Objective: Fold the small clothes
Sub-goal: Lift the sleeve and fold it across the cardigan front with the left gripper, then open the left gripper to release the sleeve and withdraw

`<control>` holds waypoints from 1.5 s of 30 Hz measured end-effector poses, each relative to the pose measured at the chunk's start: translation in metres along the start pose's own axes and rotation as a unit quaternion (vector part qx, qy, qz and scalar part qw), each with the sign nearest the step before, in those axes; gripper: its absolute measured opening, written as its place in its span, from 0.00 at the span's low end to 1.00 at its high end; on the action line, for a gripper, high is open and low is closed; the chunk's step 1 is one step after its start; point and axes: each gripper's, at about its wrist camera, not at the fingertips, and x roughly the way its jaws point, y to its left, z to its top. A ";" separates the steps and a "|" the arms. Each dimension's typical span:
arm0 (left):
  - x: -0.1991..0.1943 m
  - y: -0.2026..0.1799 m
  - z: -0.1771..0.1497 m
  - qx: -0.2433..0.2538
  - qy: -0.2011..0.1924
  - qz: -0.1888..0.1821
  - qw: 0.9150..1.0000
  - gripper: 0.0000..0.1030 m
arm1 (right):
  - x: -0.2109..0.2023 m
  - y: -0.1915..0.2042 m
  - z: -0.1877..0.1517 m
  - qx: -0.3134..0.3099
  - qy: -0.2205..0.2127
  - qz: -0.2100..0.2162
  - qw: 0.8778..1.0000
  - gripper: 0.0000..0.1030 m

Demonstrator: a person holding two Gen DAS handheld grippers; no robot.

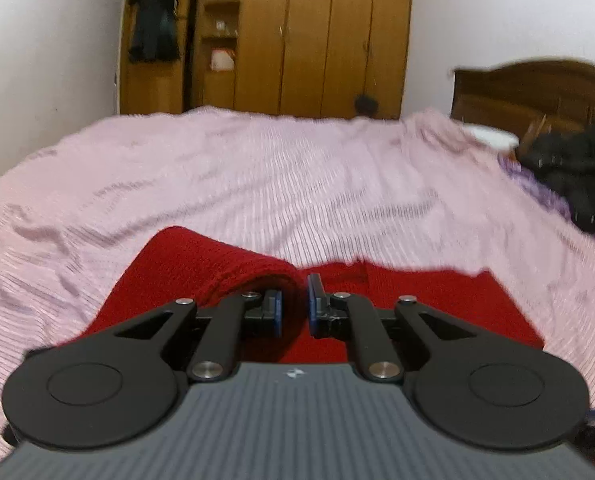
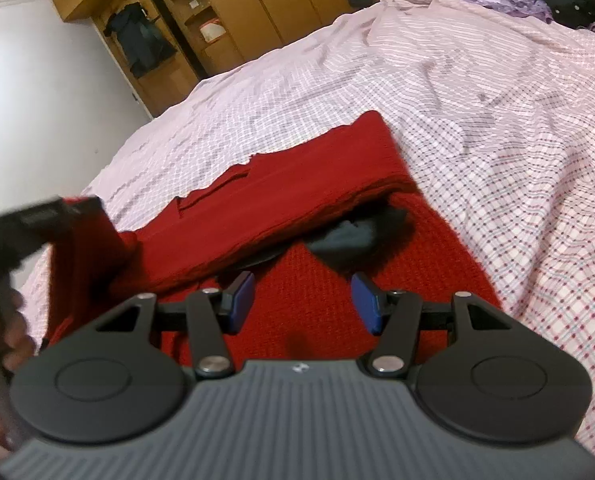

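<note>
A wide bed (image 1: 297, 184) covered in pink checked bedding fills both views, with a wooden wardrobe (image 1: 325, 36) against the far wall at 12 o'clock and a heap of dark clothes (image 1: 577, 172) at 3 o'clock in your left wrist view.

On the near side of the bed lies 1 red knitted garment (image 2: 297, 196), the piece you are folding. It is spread across the bedding just ahead of both tools. In your right wrist view, 1 long section is already laid over the body of the garment as a flat band running from 9 o'clock up to 12 o'clock, and something dark, perhaps a lining, shows under its edge near the centre.

Your left hand-held gripper (image 1: 293, 304) is pinching a raised roll of the red knit, its blue pads nearly together with fabric between them. The right wrist view shows that end lifted off the bed at 9 o'clock.

Your right hand-held gripper (image 2: 303, 302) hovers over the flat red fabric with its jaws spread wide, holding nothing.

The fold looks partway done: 1 layer is turned over, the lifted end is not yet laid down, and the final squaring up remains.
</note>
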 end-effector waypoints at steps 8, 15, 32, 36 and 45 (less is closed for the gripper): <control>0.054 -0.010 -0.037 0.025 0.074 0.005 0.997 0.16 | 0.000 -0.013 0.004 0.006 -0.001 -0.003 1.000 0.56; 0.048 -0.007 -0.043 0.003 0.107 -0.013 0.994 0.52 | 0.007 -0.023 0.005 0.015 0.005 0.000 1.000 0.56; -0.052 0.083 -0.034 -0.063 0.125 0.096 0.985 0.56 | 0.007 0.022 0.015 -0.045 0.010 0.034 0.998 0.56; -0.069 0.111 -0.042 -0.079 0.135 0.141 0.978 0.56 | 0.007 0.053 0.018 -0.090 0.012 0.066 0.994 0.56; -0.097 0.151 -0.054 -0.105 0.136 0.185 0.968 0.56 | 0.015 0.138 0.013 -0.205 0.035 0.140 0.968 0.56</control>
